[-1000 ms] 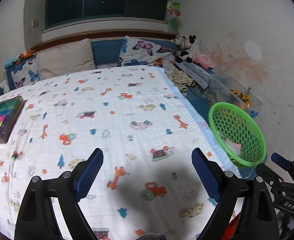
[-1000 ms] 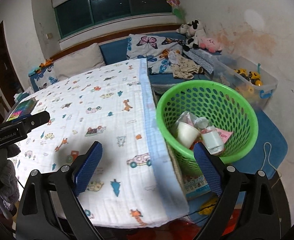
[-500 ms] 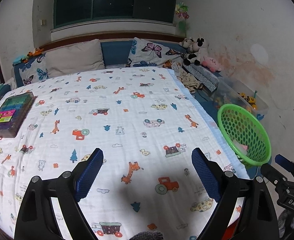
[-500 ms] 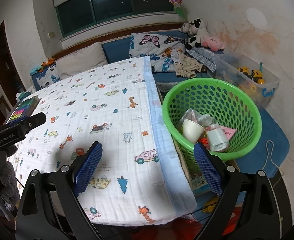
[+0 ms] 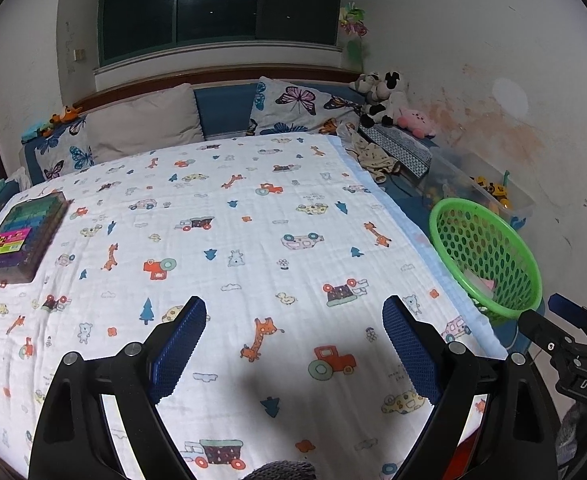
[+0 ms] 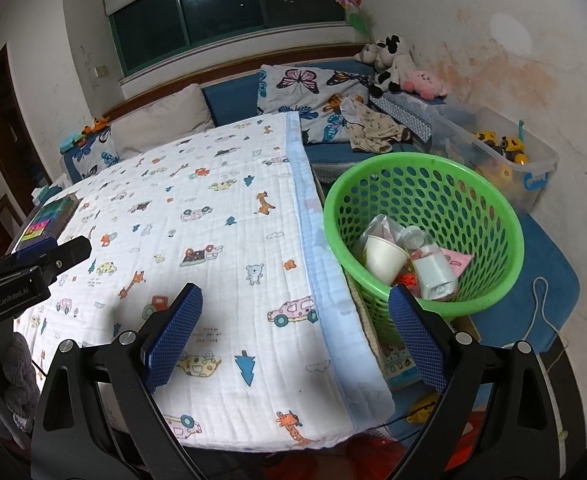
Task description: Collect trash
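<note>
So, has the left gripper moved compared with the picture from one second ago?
Yes. The left gripper has pulled back and up from the bed: the green basket now sits smaller and farther off, and more of the blanket shows.

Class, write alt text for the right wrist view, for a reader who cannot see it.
A green basket beside a bed holds trash: a paper cup, a plastic bottle and wrappers. The open right gripper hovers empty over the edge of the bed's cartoon-print blanket. Pillows and plush toys line the far end.
</note>
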Available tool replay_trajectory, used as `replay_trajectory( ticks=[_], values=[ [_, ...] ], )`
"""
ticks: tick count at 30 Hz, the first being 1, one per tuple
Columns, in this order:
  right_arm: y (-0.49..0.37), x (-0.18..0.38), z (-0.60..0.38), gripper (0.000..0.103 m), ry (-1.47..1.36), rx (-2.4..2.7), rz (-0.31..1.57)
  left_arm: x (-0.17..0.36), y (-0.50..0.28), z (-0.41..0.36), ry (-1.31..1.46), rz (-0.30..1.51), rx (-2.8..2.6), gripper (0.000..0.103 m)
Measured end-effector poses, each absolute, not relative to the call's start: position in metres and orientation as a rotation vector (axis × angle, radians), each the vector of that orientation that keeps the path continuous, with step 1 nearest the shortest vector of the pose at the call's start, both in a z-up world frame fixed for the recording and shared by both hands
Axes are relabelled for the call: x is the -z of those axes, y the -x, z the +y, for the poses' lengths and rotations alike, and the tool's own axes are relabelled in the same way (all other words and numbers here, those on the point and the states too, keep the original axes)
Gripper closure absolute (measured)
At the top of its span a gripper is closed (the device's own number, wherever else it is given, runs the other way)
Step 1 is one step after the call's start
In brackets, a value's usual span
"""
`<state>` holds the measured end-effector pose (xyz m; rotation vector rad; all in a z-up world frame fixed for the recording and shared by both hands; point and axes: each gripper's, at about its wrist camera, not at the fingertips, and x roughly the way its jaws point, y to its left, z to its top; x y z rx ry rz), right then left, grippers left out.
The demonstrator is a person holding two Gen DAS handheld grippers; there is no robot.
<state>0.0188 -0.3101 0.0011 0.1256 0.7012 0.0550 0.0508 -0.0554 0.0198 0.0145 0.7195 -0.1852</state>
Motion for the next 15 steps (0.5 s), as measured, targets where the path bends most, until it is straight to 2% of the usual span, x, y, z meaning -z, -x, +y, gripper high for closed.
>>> replay_trajectory(
  ticks=[15],
  values=[
    [-0.0175,0.0012,-0.3069,0.009,-0.126,-0.057,0.703,-0.0154,-0.0438,-0.0576,-0.055,0.715,0.19,0.016]
  ],
)
